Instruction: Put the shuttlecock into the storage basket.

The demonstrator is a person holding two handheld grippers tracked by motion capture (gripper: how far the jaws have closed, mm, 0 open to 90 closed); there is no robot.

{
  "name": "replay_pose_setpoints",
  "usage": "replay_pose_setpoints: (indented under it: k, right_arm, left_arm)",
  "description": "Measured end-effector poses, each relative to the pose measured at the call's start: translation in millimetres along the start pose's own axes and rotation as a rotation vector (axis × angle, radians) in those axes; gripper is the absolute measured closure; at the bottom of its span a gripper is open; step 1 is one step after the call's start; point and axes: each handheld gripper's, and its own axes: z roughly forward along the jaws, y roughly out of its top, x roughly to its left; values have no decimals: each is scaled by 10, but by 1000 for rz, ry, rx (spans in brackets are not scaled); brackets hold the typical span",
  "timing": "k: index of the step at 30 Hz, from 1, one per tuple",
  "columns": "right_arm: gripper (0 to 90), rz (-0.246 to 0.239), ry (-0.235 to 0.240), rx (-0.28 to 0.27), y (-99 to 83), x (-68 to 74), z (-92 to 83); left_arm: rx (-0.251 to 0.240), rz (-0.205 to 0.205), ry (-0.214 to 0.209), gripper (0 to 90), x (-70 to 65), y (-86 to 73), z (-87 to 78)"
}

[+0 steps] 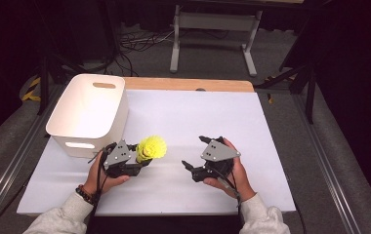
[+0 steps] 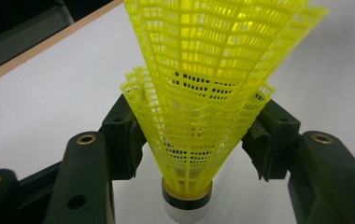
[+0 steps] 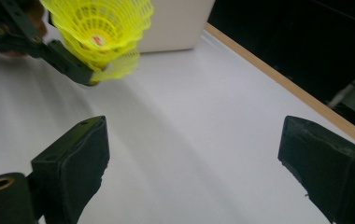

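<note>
Two yellow plastic shuttlecocks [image 1: 152,147] are nested one inside the other, with a white cork base at the bottom. My left gripper [image 1: 142,156] is shut on their mesh skirt and holds them just in front of the white bin. In the left gripper view both pads press the sides of the shuttlecocks [image 2: 203,93]. My right gripper [image 1: 193,151] is at the table's centre right with its jaws wide apart and nothing between them. In the right gripper view [image 3: 194,163] the shuttlecocks [image 3: 101,32] appear at the upper left, over bare white table.
A white plastic bin [image 1: 115,117] with handle slots stands at the table's left back, close behind my left gripper. The white table sheet [image 1: 198,117] ends at a wooden strip [image 1: 188,84] along the far side. Cables and a stand's legs lie on the floor beyond.
</note>
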Motion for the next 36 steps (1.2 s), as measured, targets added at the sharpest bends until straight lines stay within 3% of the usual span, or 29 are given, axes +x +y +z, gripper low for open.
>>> replay_pose_setpoints:
  k: [1,10,23,36]
  right_arm:
    - [88,-9,-24,5,-15,2,2]
    - [76,-2,-84,-1,-164,-14,-44]
    - [80,8,-103,-40,-322,-23,-159]
    - [84,23,-120,-17,-491,-36,-218]
  left_arm:
    - [-1,0,2,446,1,0,-4]
    - [-6,-1,6,446,4,-1,-38]
    - [-10,1,14,449,-5,6,-65]
    - [-32,-3,23,450,-5,12,-133]
